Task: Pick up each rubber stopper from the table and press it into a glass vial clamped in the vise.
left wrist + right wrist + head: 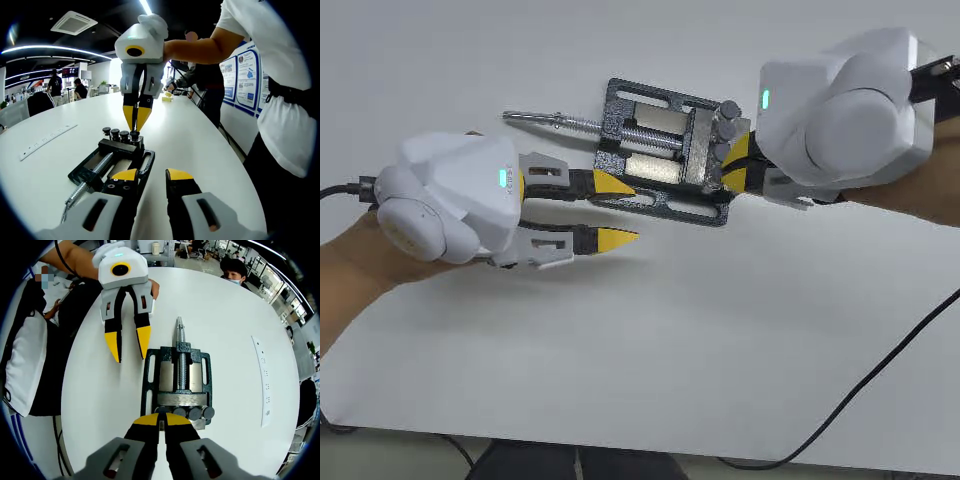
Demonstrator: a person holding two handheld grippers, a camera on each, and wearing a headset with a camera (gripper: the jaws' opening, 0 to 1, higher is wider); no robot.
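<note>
Vise [620, 105] on tabletop [620, 350]: clamps a row of four stoppered vials [193, 413].
Right tool [159, 421]: jaws closed together, tips at the end stopper [135, 134], apparently pressing it home.
Left tool [632, 211]: jaws apart, empty, beside the vise, likely kept clear.

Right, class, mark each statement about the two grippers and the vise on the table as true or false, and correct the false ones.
1. The left gripper has its jaws apart. True.
2. The left gripper grips something. False: nothing lies between its jaws.
3. The right gripper is at the screw-handle end of the vise. False: its shut tips are at the opposite end, by the vials.
4. Four dark-topped vials stand in a row in the vise. True.
5. The vise lies on a white table. True.
</note>
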